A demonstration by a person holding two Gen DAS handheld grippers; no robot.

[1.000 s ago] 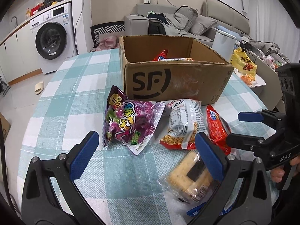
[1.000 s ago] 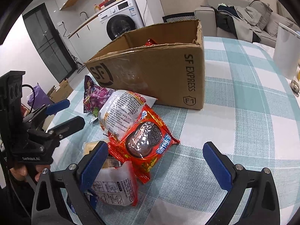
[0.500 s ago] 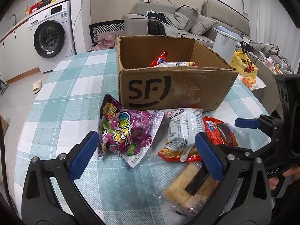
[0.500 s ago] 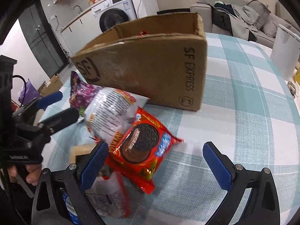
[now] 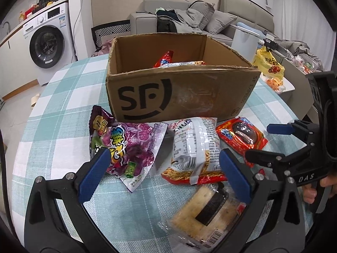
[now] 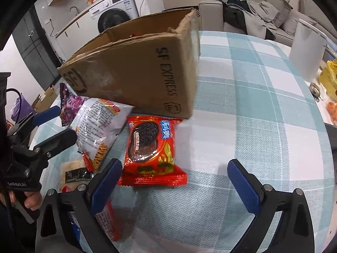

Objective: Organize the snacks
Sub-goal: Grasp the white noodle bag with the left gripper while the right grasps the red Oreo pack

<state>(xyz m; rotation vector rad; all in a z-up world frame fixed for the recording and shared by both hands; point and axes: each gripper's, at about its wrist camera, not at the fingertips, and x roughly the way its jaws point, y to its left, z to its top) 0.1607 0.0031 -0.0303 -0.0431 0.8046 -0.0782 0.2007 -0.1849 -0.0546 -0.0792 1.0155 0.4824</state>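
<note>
Both grippers hang with jaws spread wide, gripping nothing. The left gripper [image 5: 164,170] sits above the purple candy bag [image 5: 126,145] and the noodle packet [image 5: 193,147]. The right gripper [image 6: 174,181] frames the red cookie packet [image 6: 151,147], which lies on the checked tablecloth [image 6: 252,126] just beside the cardboard box [image 6: 137,73]

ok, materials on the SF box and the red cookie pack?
SF box: looks like matte brown corrugated cardboard; its top edges are torn and ragged, with clear tape glinting on the front. Red cookie pack: probably glossy plastic film, judging by the highlights, wrinkles and crimped end seals.
</note>
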